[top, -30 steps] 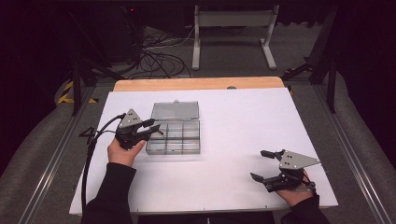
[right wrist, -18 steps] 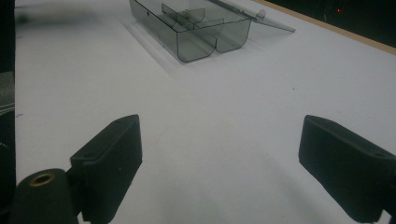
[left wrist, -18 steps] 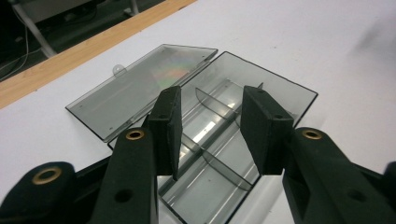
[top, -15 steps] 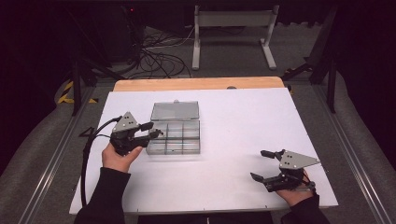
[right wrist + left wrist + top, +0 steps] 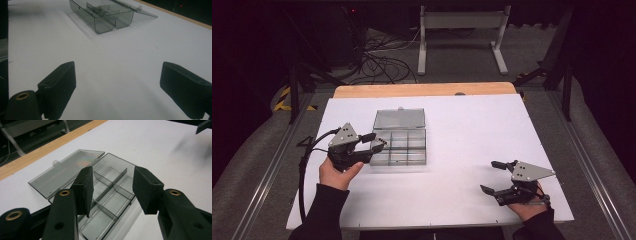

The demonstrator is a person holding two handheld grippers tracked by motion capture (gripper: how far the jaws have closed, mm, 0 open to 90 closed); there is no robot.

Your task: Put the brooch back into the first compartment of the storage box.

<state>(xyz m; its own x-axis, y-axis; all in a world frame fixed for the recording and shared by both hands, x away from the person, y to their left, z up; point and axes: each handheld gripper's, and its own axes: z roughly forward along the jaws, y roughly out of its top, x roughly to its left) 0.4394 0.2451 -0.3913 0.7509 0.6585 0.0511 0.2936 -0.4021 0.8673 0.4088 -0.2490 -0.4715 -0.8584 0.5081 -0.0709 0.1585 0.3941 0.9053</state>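
My right gripper [image 5: 501, 178] rests low on the white table [image 5: 472, 135], jaws wide apart, nothing between them. Further in, my left gripper [image 5: 376, 140] hovers at the near-left corner of the smoky clear plastic compartment box [image 5: 401, 148]; its jaws have just been opening and hold nothing. The box's lid [image 5: 399, 119] already lies flat open behind it. Every compartment looks empty, so I judge filling remains. The dividers blur; tiny contents I couldn't rule out.
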